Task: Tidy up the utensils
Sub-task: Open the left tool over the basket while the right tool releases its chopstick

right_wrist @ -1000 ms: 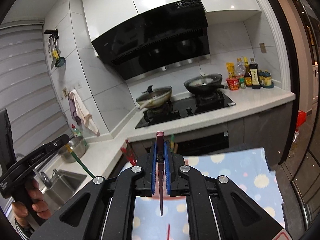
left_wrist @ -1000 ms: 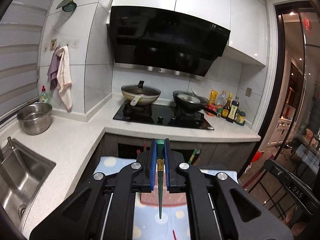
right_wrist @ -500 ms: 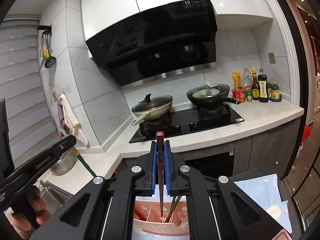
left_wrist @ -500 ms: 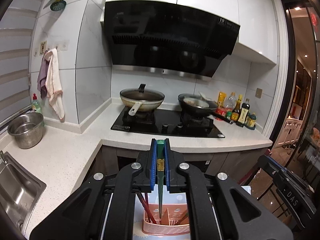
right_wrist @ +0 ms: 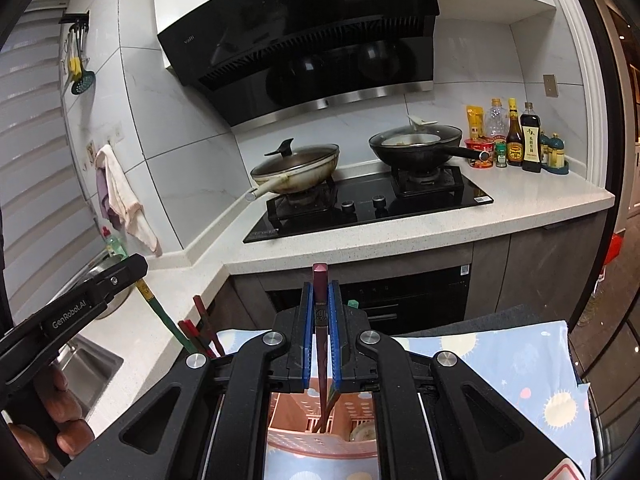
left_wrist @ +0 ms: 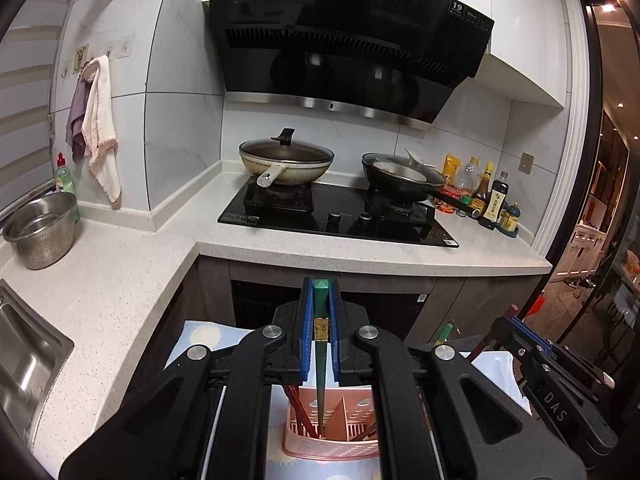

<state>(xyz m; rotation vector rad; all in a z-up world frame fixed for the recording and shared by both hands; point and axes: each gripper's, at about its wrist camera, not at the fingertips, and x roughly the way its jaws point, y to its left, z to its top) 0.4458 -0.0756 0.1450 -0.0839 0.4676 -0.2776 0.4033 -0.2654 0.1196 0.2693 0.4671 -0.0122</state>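
My left fingers (left_wrist: pixel 320 336) clench a green chopstick (left_wrist: pixel 320 360); my right fingers (right_wrist: pixel 320 336) clench a maroon chopstick (right_wrist: pixel 320 344). Both tips dip into the pink basket (left_wrist: pixel 296 446) at six o'clock.

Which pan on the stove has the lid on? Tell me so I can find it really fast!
Find the big black range hood on the wall; the black stove sits under it. Two pans stand there, and the lidded pan is on the left burner. It is cream-coloured with a pale handle and a glass lid with a black knob, unlike the open black pan beside it.
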